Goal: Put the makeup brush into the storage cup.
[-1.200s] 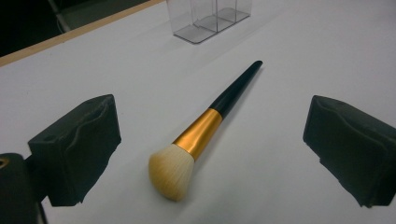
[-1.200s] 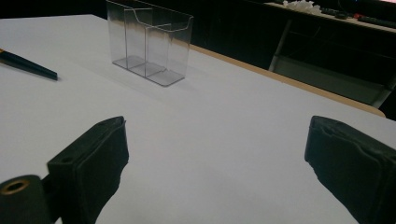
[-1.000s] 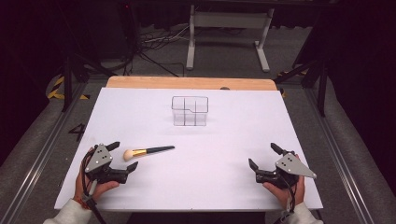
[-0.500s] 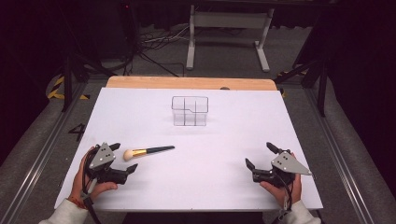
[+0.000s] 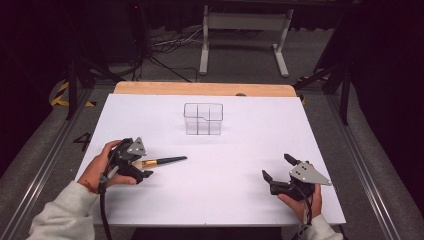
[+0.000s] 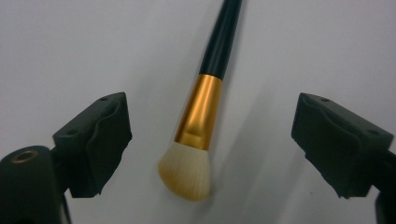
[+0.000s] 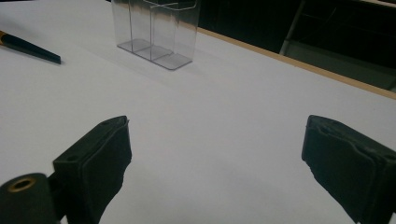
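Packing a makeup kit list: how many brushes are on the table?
1. The makeup brush lies on the white table at its left, bristles between the open jaws of the left gripper, untouched.

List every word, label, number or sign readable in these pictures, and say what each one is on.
"4": a pale marking on the grey floor left of the table, blurred, so the reading is uncertain.
No text shows on the makeup brush, the clear organizer, the left gripper or the right gripper.
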{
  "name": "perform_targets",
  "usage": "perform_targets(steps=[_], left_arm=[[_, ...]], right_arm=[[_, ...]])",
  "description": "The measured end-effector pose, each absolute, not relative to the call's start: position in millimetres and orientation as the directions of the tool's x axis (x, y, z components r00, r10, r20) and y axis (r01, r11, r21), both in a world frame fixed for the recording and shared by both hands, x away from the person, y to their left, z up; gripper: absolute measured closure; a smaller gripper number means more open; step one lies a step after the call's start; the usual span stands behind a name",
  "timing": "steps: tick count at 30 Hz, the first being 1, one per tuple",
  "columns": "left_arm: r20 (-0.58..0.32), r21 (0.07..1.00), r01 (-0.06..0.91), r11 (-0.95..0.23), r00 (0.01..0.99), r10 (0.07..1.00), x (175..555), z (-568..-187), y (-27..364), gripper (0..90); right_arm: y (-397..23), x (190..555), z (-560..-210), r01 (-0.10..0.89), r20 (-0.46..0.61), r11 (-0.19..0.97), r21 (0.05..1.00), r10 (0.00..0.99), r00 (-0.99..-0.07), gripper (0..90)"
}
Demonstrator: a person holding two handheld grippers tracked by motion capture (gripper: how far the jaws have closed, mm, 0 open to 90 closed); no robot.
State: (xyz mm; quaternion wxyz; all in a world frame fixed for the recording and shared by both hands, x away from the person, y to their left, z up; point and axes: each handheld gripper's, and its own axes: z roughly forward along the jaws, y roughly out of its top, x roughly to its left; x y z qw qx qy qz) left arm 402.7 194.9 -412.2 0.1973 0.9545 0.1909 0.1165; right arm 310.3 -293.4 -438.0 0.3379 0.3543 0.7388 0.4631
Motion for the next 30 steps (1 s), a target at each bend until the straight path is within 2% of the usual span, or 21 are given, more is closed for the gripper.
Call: perform_targets(steps=[1, 2, 4, 5, 7, 8, 10, 11, 16, 20, 25, 28, 30], left_arm=[[0.147, 0.421, 0.318, -0.849, 0.900, 0.410, 403, -412, 195, 14.5], [0.166, 0.333, 0.312, -0.890, 0.909, 0.381, 414, -414, 185, 15.0], [0.157, 0.307, 0.309, -0.900, 0.917, 0.368, 418, -415, 182, 19.6], [0.157, 0.242, 0.300, -0.923, 0.926, 0.342, 426, -418, 175, 21.7], [0.143, 0.212, 0.289, -0.934, 0.936, 0.322, 430, -420, 170, 23.6], [0.142, 0.189, 0.276, -0.942, 0.942, 0.304, 433, -421, 167, 28.7], [0.123, 0.147, 0.283, -0.948, 0.945, 0.302, 439, -424, 161, 30.9], [0.120, 0.131, 0.278, -0.952, 0.948, 0.294, 442, -425, 159, 36.4], [0.059, 0.079, 0.264, -0.961, 0.961, 0.269, 451, -424, 153, 43.2], [0.004, 0.011, 0.254, -0.967, 0.967, 0.254, 454, -423, 145, 57.6], [0.005, -0.045, 0.250, -0.967, 0.968, 0.250, 453, -423, 135, 64.9], [0.014, -0.059, 0.239, -0.969, 0.971, 0.238, 450, -422, 133, 71.2], [0.024, -0.050, 0.242, -0.969, 0.970, 0.241, 448, -423, 132, 71.7]], right_arm=[[-293, 310, -438, 0.213, -0.170, 0.321, 0.923, 0.836, -0.522, 9.2], [-294, 311, -439, 0.215, -0.170, 0.322, 0.922, 0.836, -0.522, 9.3], [-294, 311, -439, 0.219, -0.166, 0.321, 0.921, 0.835, -0.524, 9.5], [-294, 311, -439, 0.220, -0.166, 0.321, 0.921, 0.835, -0.524, 9.6], [-294, 311, -440, 0.222, -0.165, 0.321, 0.921, 0.835, -0.525, 9.7], [-294, 311, -440, 0.223, -0.165, 0.323, 0.920, 0.834, -0.527, 9.7], [-294, 312, -441, 0.227, -0.165, 0.326, 0.918, 0.832, -0.529, 9.7], [-294, 312, -441, 0.230, -0.164, 0.327, 0.917, 0.832, -0.530, 9.8], [-294, 312, -441, 0.234, -0.166, 0.334, 0.913, 0.829, -0.534, 9.8], [-294, 313, -442, 0.236, -0.164, 0.333, 0.913, 0.828, -0.536, 9.8], [-293, 313, -443, 0.239, -0.165, 0.340, 0.910, 0.823, -0.543, 9.8], [-292, 313, -443, 0.243, -0.170, 0.350, 0.905, 0.819, -0.548, 9.8], [-290, 313, -444, 0.243, -0.171, 0.353, 0.903, 0.816, -0.552, 9.8]])
